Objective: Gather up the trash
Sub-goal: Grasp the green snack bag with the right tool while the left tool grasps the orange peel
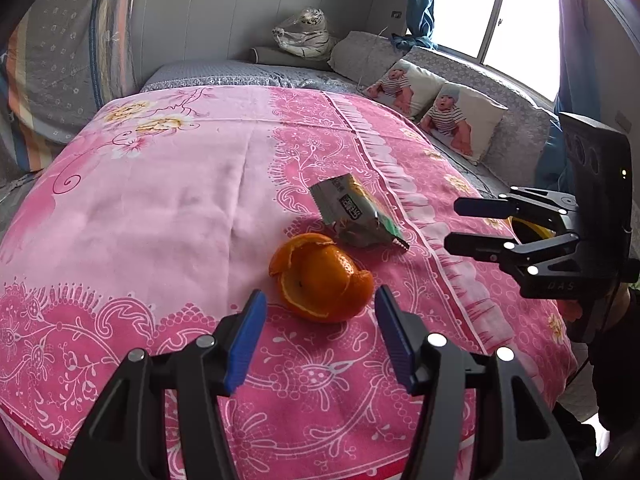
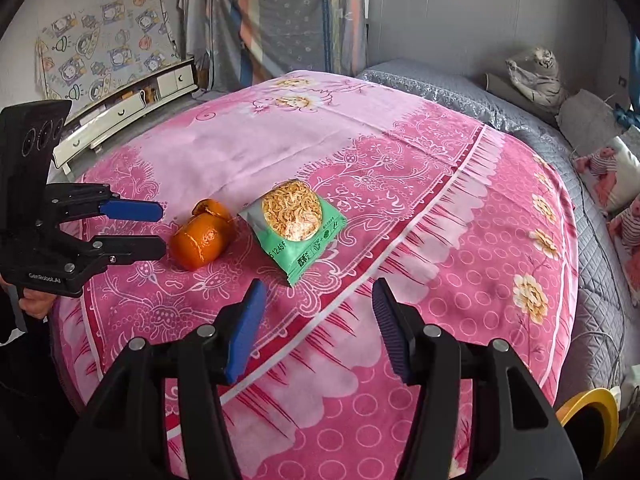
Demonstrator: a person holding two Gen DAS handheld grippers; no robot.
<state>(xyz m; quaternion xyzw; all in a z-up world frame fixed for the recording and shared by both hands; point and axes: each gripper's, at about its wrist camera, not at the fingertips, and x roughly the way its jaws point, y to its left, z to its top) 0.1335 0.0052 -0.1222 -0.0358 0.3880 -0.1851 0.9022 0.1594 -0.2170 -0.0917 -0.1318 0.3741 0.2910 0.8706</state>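
An orange peel (image 1: 320,276) (image 2: 202,236), curled into a cup, lies on the pink floral bedspread (image 1: 160,200) (image 2: 400,200). Just past it lies a green and silver snack wrapper (image 1: 356,212) (image 2: 296,224). My left gripper (image 1: 320,312) (image 2: 162,230) is open just short of the peel, one finger on each side, nothing between the pads. My right gripper (image 2: 320,300) (image 1: 452,224) is open too, a little short of the wrapper and empty. In the left wrist view it comes in from the right, level with the wrapper.
A yellow-rimmed bin (image 2: 592,412) (image 1: 532,230) stands beside the bed at the right. Grey quilted bedding with printed pillows (image 1: 460,120) and a wrapped plush tiger (image 1: 304,32) lie behind the bedspread. A white drawer unit (image 2: 132,104) stands at the far left. A hand (image 2: 36,304) holds the left gripper.
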